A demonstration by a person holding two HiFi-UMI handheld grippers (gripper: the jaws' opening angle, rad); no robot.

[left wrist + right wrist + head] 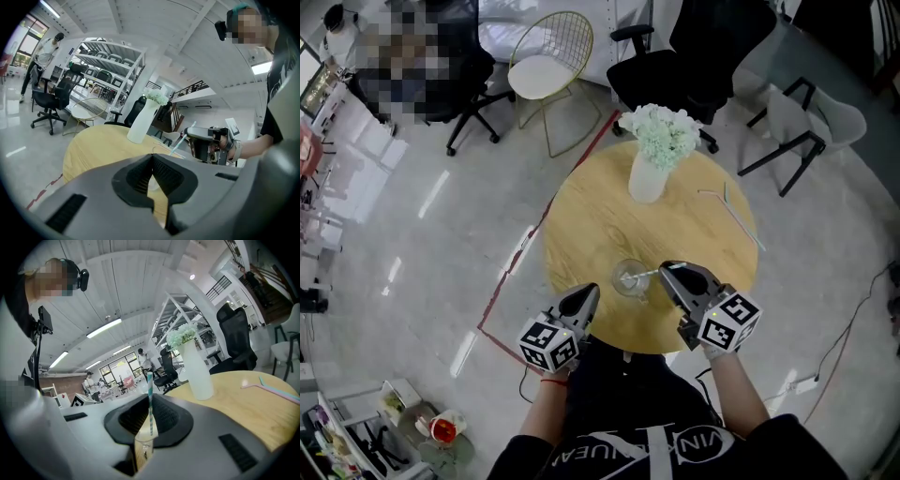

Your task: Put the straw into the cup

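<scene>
First, head view. Locate the round wooden table [591,225] at frame centre, with the glass cup [628,278] near its lower edge. Note the right gripper [666,270] just right of the cup, jaws pinched on the striped straw [645,275]. Trace the straw leftward from the jaw tips to the cup's mouth, far end lying within the rim's outline; cannot confirm how deep. Find the left gripper [592,291] just lower left of the cup, tips drawn to a point. Note also a white vase [647,178] toward the table's upper part and loose straws [739,214] near its right edge.

Next, left gripper view. Read the left gripper [151,157] at lower centre: jaws pressed together at the tips, gripping nothing. Look right of centre for the right gripper [190,133], with the straw [180,143] slanting down-left from its jaws. Note the vase [139,124] standing on the table [93,145].

Lastly, right gripper view. Read the right gripper [150,401] at lower centre: jaws closed on the straw [149,385], held upright between the pads. Find the cup [142,451] directly below, seen through the gap between the jaws, with the straw's lower end at its mouth. Note the vase [198,373] right of centre and the loose straws [274,389] at far right.
</scene>
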